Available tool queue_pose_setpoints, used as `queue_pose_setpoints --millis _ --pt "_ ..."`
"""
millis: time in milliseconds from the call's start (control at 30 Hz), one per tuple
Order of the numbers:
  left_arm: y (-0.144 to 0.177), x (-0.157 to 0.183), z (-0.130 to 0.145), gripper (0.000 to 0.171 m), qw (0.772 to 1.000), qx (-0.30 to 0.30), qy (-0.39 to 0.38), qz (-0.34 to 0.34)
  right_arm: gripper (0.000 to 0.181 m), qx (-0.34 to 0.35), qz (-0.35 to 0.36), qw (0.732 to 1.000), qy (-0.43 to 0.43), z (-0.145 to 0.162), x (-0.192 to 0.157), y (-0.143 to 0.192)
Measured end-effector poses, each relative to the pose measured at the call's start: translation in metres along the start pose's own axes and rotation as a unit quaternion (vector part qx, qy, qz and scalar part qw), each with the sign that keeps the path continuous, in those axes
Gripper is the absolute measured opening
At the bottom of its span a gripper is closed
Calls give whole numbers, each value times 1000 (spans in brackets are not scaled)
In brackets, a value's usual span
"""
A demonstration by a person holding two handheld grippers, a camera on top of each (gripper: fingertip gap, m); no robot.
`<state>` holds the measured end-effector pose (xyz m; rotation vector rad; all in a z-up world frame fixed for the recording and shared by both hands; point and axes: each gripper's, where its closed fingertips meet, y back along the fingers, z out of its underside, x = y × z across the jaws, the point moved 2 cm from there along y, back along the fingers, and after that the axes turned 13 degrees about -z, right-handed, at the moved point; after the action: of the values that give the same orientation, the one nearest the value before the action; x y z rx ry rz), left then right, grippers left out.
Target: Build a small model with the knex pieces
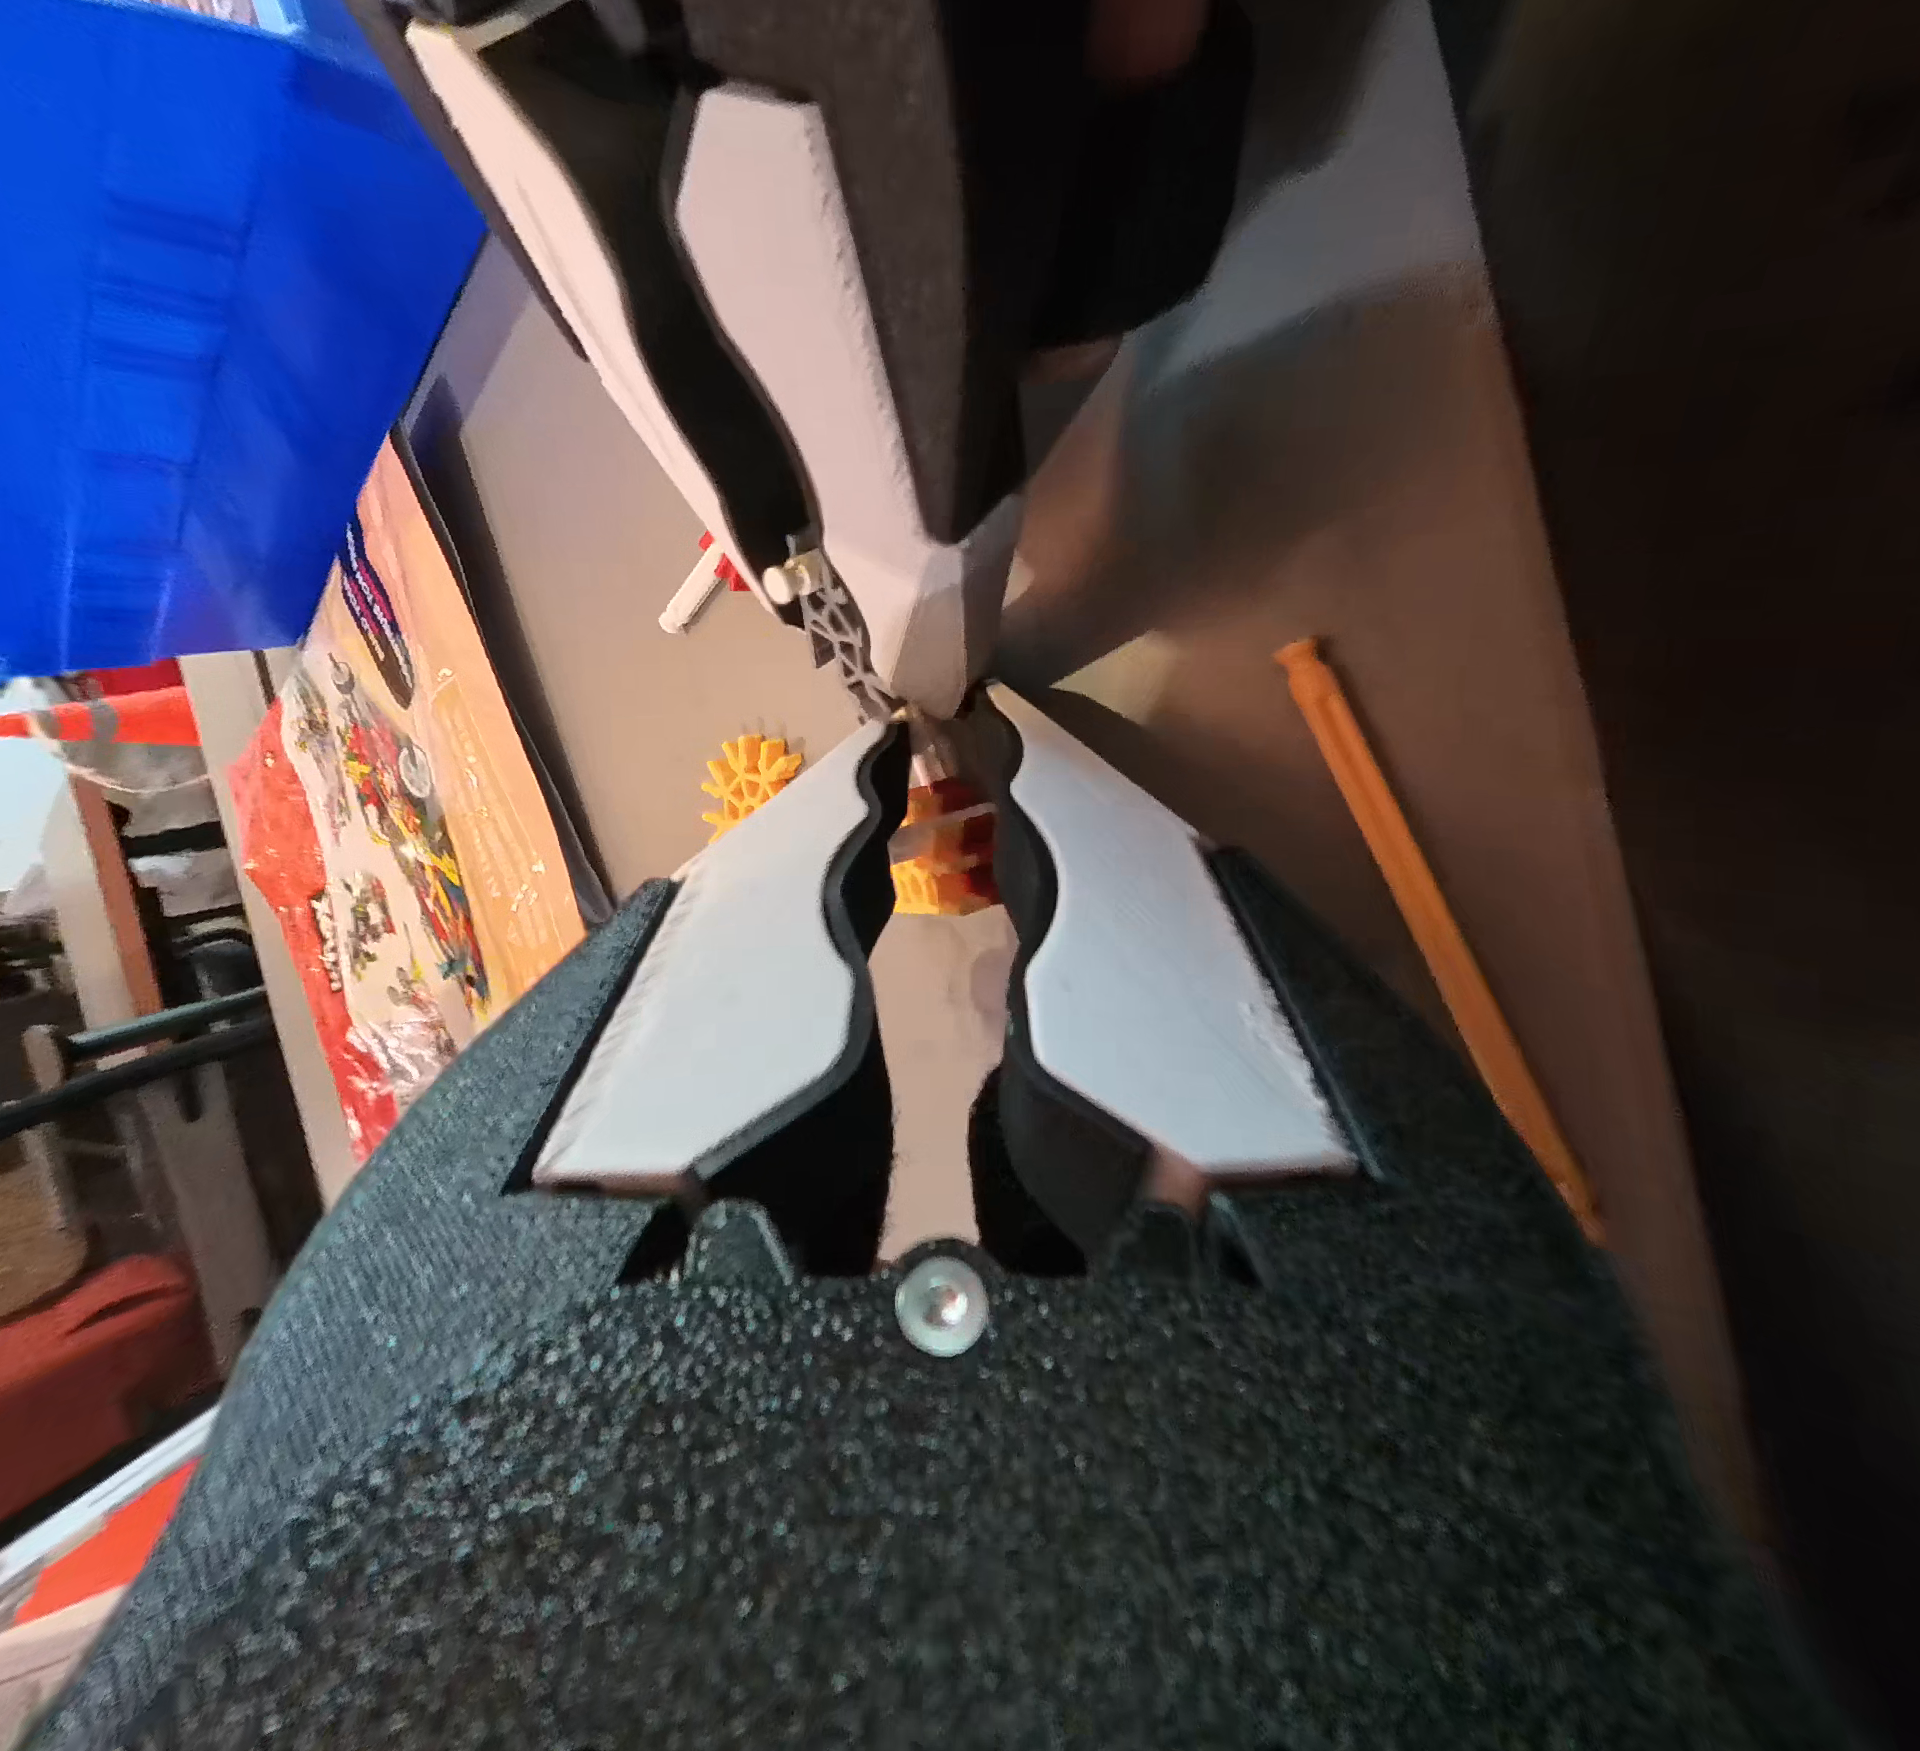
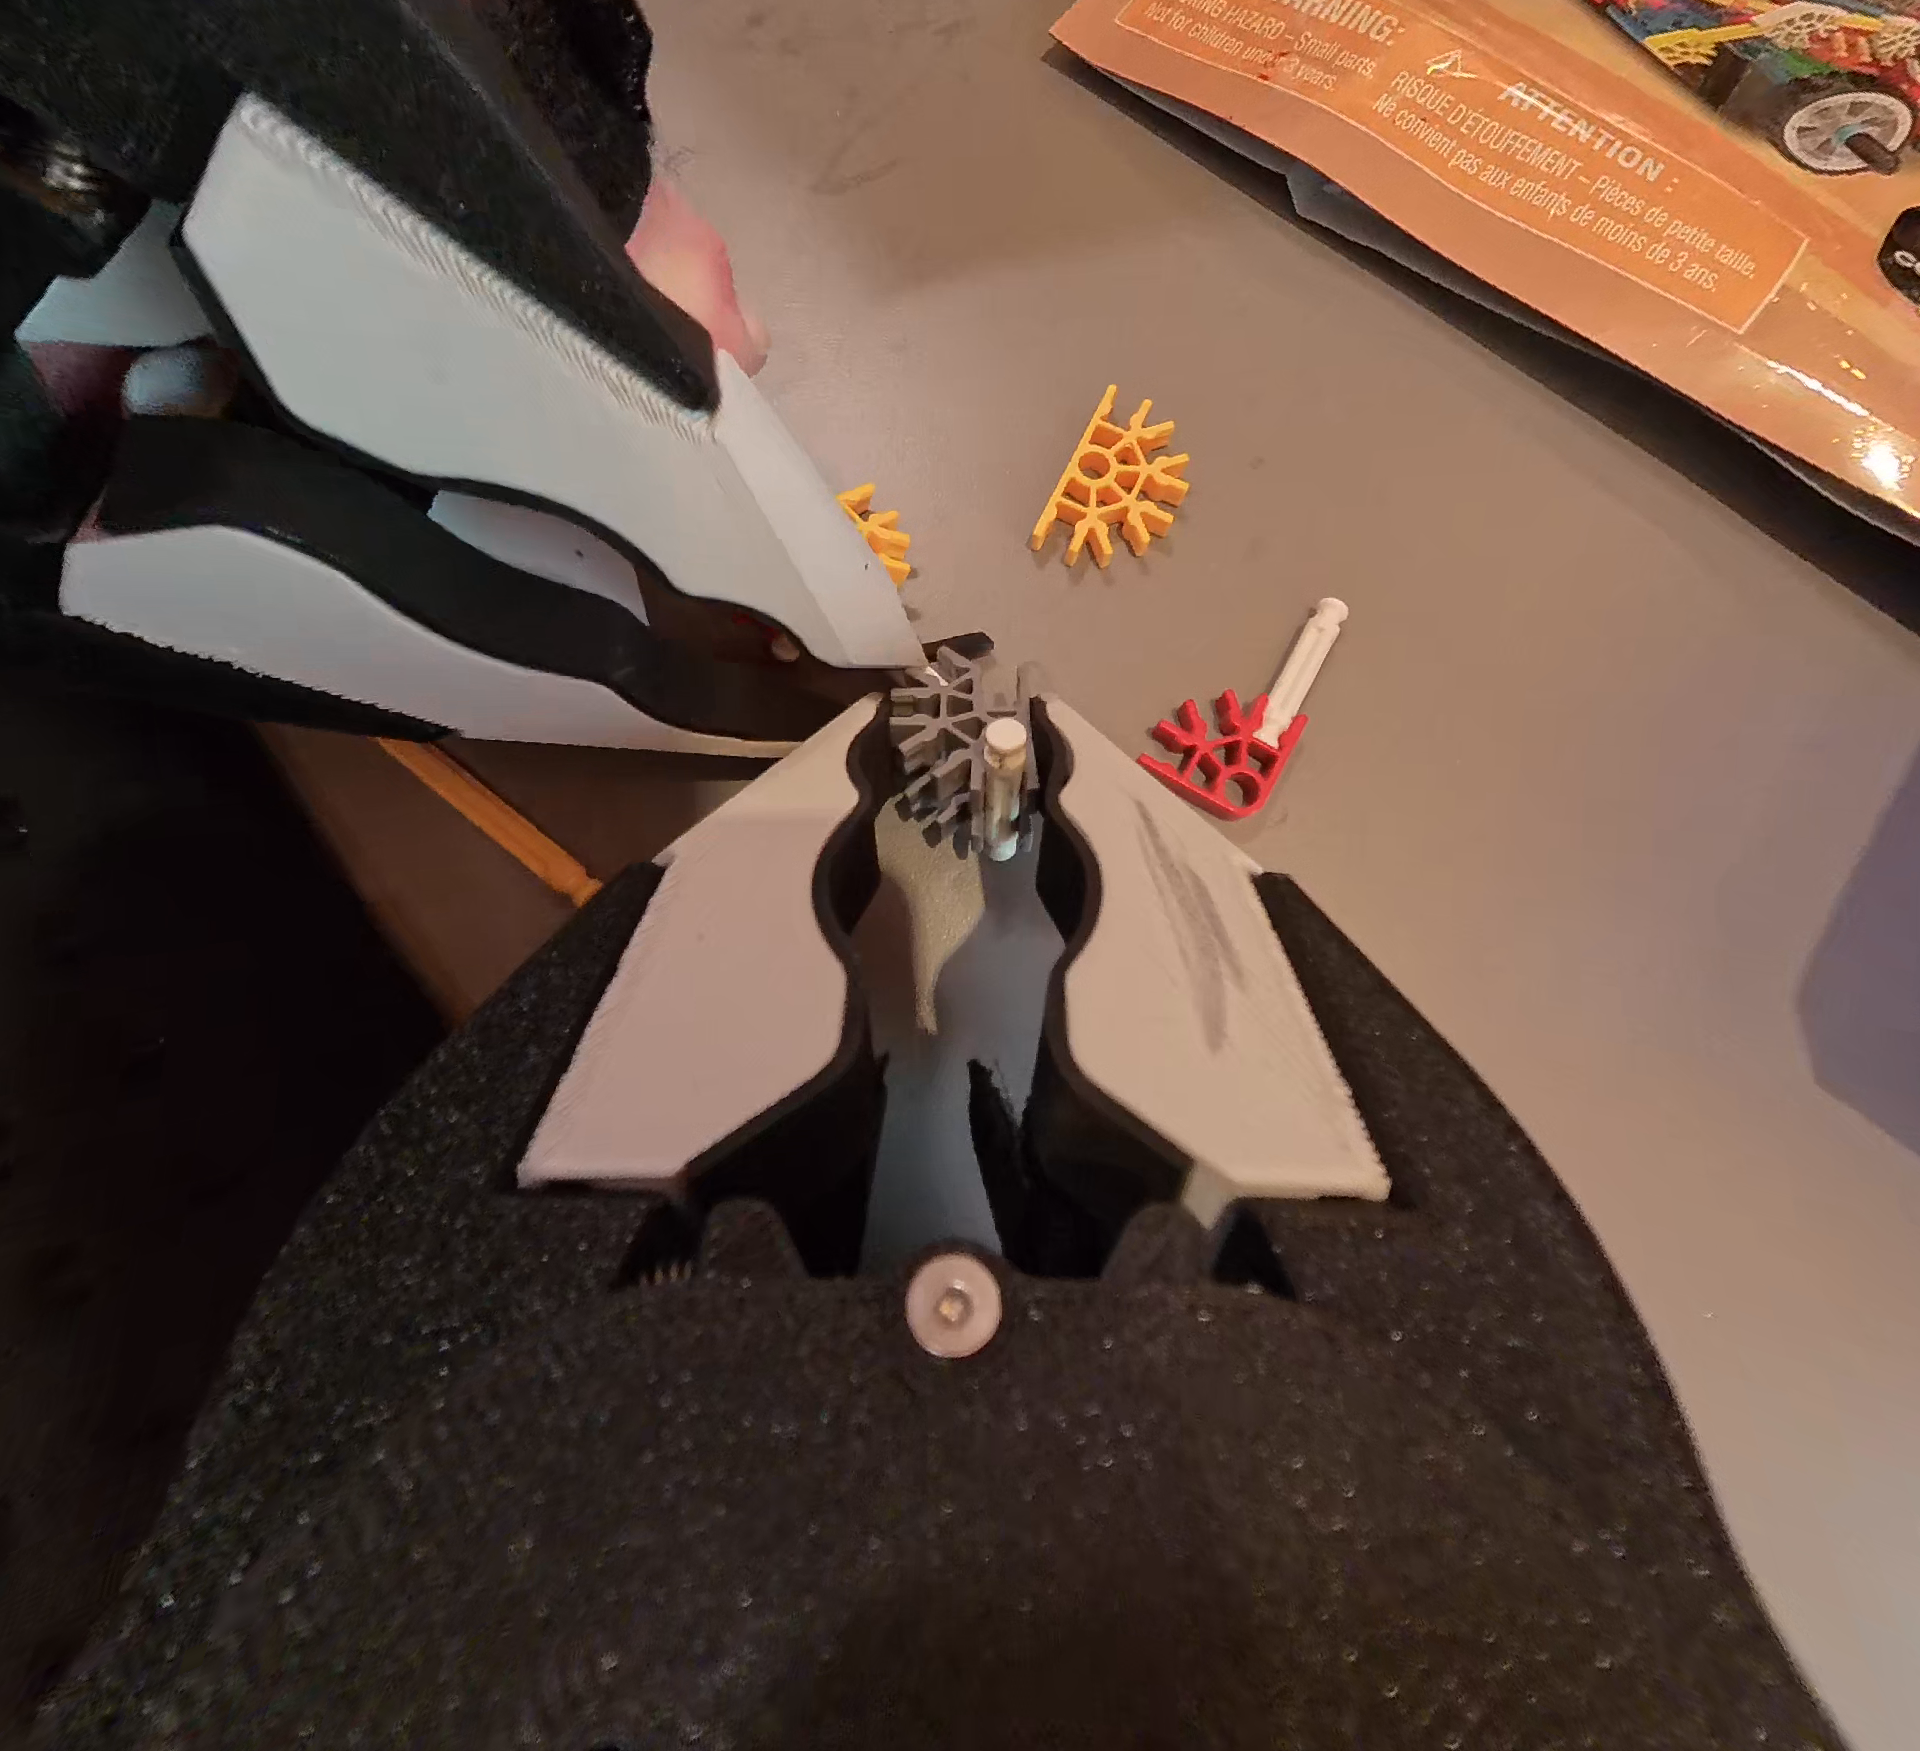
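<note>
A: R gripper (image 2: 961, 745) first?
B: Nearly closed, pinching a grey snowflake connector (image 2: 940, 725) w/ a short white rod (image 2: 1006, 787) clipped in it. Held above the grey table (image 2: 1455, 974).

A: L gripper (image 1: 940, 735)?
B: Tips drawn close together, meeting the R one tip to tip. A small assembly sits between the L fingers: yellow connector (image 1: 920, 880), red bit, white rod. Looks gripped, but the contact is hidden, so can't say for sure.

A: Are the two pieces joined?
B: Can't tell. Grey connector touches or nearly touches the L tips; the joint itself is hidden. My read: parts brought together, seating unconfirmed.

A: What's round about?
B: Loose on the table: yellow connector (image 2: 1117, 480) just beyond the tips, a second yellow one (image 2: 881, 532) half hidden behind the L gripper, red connector (image 2: 1226, 751) w/ a white rod (image 2: 1304, 657) stuck in it. Orange rod (image 1: 1423, 912) near the table edge. Printed toy-kit bag (image 2: 1507, 101) farther off, blue bin (image 1: 187, 330) at the side.
</note>
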<state>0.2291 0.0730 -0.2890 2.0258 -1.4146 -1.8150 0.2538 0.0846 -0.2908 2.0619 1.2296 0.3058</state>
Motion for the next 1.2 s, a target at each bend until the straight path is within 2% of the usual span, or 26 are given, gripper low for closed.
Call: queue_pose_setpoints --millis 133,267,533,800,1000,1200 --pt "0 -1 0 10 1000 -1 -22 10 24 1 -2 1000 -2 0 0 0" --pt "-1 -2 1 11 1000 7 7 30 24 2 -8 1000 -8 0 1 1" --pt "0 0 -1 10 999 25 39 15 27 -3 11 1000 8 1 2 4" --pt "0 1 -4 6 999 37 29 5 31 -28 30 998 48 4 0 13" --pt "-2 2 -8 6 998 47 28 -7 27 -37 18 998 41 11 -3 25" --pt "-2 2 -10 5 999 41 3 0 23 -33 2 999 34 17 -5 22"
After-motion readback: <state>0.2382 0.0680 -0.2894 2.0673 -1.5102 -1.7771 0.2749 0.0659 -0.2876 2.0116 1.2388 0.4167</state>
